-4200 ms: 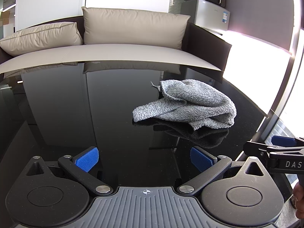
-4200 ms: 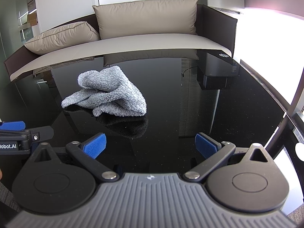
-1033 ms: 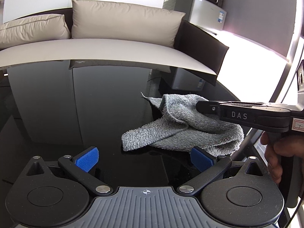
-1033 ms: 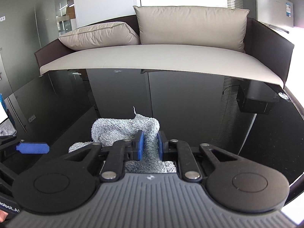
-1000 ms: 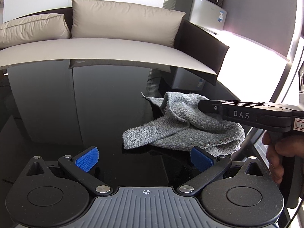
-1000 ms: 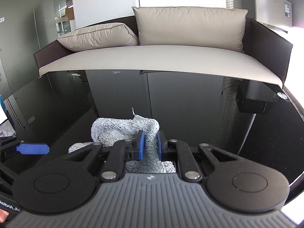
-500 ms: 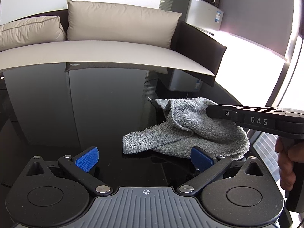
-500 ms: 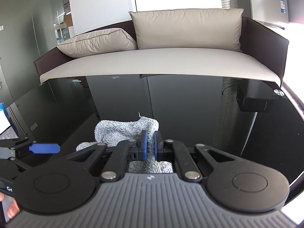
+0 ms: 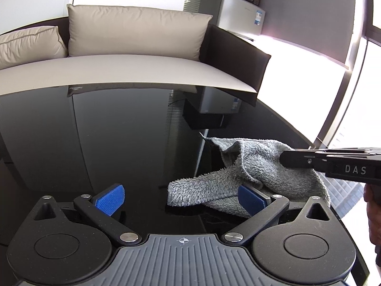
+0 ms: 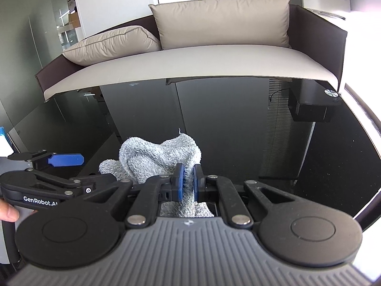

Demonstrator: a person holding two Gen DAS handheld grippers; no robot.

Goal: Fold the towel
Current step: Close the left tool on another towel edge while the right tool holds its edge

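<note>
A crumpled grey towel lies bunched on the glossy black table. My right gripper is shut on a fold of the towel and holds it raised off the table; it shows from the side in the left wrist view. My left gripper is open and low over the table. A loose end of the towel lies between its blue pads, and its right pad touches the cloth.
A beige sofa with cushions runs along the table's far edge. A black box stands beyond the table at the right. A fridge and microwave stand in the back corner. The table's right edge is close to the towel.
My right gripper has closed tighter on the towel fold and lifted it. The towel has drifted right and nearer to my left gripper, whose right pad now meets the cloth.
</note>
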